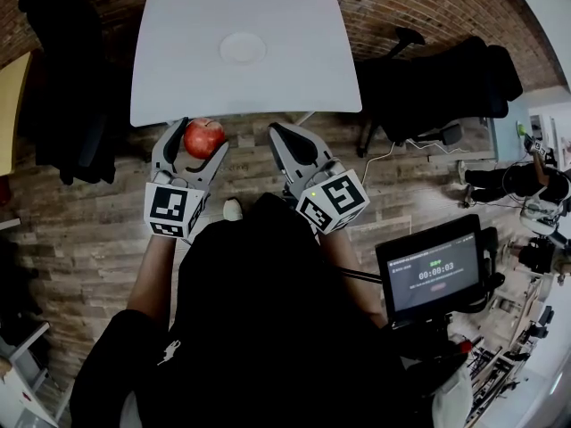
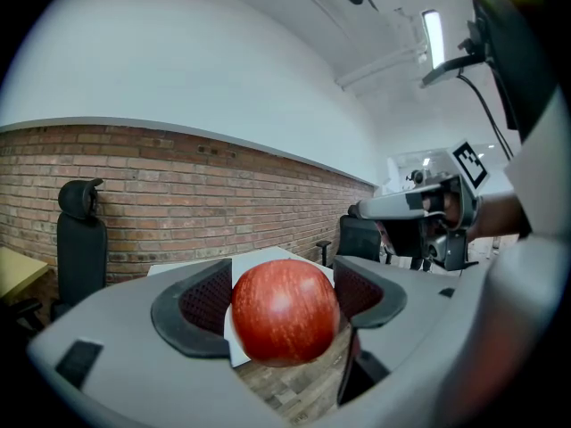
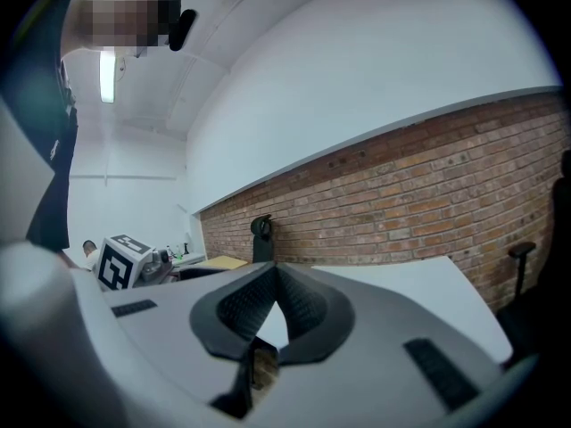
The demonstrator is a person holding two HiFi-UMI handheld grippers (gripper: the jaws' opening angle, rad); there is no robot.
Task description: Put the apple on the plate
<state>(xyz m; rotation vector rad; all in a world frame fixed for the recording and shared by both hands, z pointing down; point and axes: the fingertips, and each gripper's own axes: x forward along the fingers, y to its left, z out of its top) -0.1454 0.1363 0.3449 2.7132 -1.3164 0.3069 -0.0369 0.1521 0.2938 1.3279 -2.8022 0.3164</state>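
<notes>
A red apple (image 1: 204,137) sits between the jaws of my left gripper (image 1: 198,141), which is shut on it; both pads press its sides in the left gripper view, where the apple (image 2: 285,311) fills the centre. It hangs over the wooden floor just short of the white table (image 1: 169,69). A white plate (image 1: 243,48) lies near the middle of that table, ahead of the apple. My right gripper (image 1: 279,132) is beside the left one, shut, with its pads (image 3: 287,301) touching and nothing between them.
Black office chairs stand at the left (image 1: 62,87) and right (image 1: 437,87) of the table. A screen on a stand (image 1: 430,270) is at my right. A brick wall (image 2: 196,212) runs behind the table.
</notes>
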